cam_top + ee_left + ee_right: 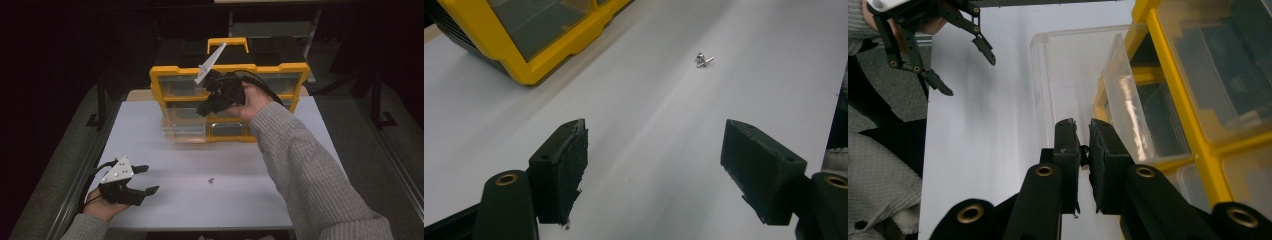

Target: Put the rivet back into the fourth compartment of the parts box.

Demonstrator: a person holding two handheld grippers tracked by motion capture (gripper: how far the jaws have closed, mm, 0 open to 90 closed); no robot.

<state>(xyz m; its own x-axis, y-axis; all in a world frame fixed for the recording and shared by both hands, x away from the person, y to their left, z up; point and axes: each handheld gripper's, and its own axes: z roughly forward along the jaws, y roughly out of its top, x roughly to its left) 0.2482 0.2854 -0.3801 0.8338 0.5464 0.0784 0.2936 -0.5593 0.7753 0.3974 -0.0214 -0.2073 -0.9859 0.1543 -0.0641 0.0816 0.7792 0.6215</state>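
Note:
A yellow drawer cabinet [286,68] [555,56] [1175,67] stands at the back of the white table [200,205]. One clear drawer [184,132] [1068,65] at its lower left is pulled out. My right gripper [202,111] [1083,131] hovers over that drawer, raised in front of the cabinet, and is shut on a small dark piece [1082,150] pinched between its pads. A small metal screw [212,180] [703,60] lies on the table. My left gripper [152,179] [654,145] [969,76] rests open near the front left corner, with nothing between its fingers.
A second clear drawer [1128,107] in the cabinet is partly out, beside the pulled one. The cabinet has a yellow carry handle [228,41] on top. Dark floor and metal frame rails [85,165] border the table on both sides.

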